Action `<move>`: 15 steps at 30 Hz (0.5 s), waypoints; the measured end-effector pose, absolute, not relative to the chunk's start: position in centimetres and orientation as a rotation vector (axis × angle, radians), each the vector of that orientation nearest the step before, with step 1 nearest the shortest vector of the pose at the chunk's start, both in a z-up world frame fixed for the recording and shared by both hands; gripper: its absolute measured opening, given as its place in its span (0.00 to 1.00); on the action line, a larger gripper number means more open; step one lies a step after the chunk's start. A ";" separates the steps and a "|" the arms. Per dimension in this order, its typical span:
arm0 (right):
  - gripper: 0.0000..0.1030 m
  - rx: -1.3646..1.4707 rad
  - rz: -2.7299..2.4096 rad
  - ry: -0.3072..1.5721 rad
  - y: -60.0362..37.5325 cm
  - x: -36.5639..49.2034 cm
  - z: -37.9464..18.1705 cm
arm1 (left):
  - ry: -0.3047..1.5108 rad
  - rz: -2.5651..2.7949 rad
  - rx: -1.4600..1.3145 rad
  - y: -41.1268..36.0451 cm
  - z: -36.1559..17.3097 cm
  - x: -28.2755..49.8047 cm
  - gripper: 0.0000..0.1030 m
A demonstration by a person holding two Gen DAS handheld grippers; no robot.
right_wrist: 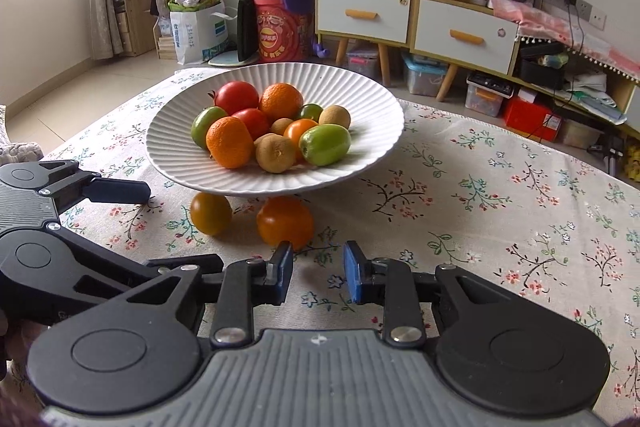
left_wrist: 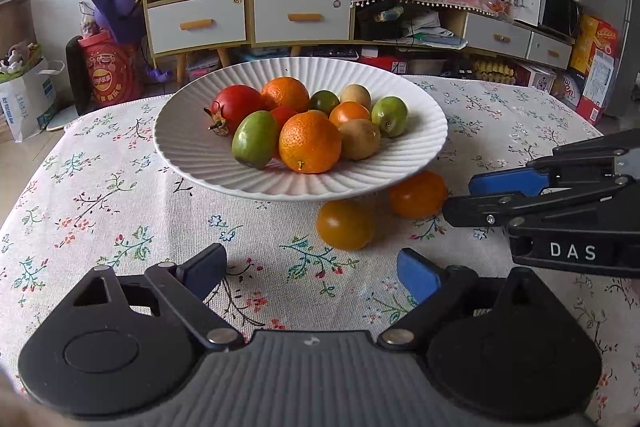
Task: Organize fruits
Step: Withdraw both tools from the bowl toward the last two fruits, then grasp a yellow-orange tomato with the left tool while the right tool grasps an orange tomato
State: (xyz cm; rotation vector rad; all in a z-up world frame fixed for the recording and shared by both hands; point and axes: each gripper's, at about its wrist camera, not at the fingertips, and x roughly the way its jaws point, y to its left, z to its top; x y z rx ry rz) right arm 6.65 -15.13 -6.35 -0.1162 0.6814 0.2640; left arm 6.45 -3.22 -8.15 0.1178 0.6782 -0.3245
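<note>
A white ribbed plate (left_wrist: 192, 151) (right_wrist: 372, 131) holds several fruits: red tomatoes, oranges, green fruits and brown kiwis. Two loose fruits lie on the tablecloth by the plate's near edge: a yellow-orange tomato (left_wrist: 345, 225) (right_wrist: 211, 214) and an orange one (left_wrist: 417, 194) (right_wrist: 285, 221). My left gripper (left_wrist: 312, 273) is open and empty, just short of the yellow-orange tomato. My right gripper (right_wrist: 318, 269) is open and empty, its left fingertip (right_wrist: 285, 259) close to the orange tomato. It also shows in the left wrist view (left_wrist: 464, 197), coming in from the right.
The table carries a floral tablecloth (left_wrist: 120, 211) (right_wrist: 500, 211). Behind it stand a shelf unit with drawers (left_wrist: 248, 11) (right_wrist: 400, 11), boxes and bags on the floor. The left gripper appears at the left edge of the right wrist view (right_wrist: 120, 191).
</note>
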 end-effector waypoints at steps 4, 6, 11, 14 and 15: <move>0.25 -0.097 0.255 0.688 -15.8 6.8 -6.4 | 0.662 -0.337 0.103 -3.5 -8.0 6.8 0.71; 0.26 -0.089 0.257 0.688 -16.0 6.8 -6.3 | 0.657 -0.344 0.096 -3.6 -7.9 7.0 0.59; 0.32 -0.088 0.288 0.686 -15.7 6.6 -6.1 | 0.658 -0.366 0.095 -4.1 -7.7 7.3 0.34; 0.34 -0.095 0.304 0.686 -15.3 6.7 -6.1 | 0.666 -0.369 0.111 -3.9 -7.7 7.0 0.34; 0.35 -0.095 0.308 0.686 -15.1 6.8 -6.0 | 0.669 -0.368 0.116 -3.8 -7.6 7.0 0.34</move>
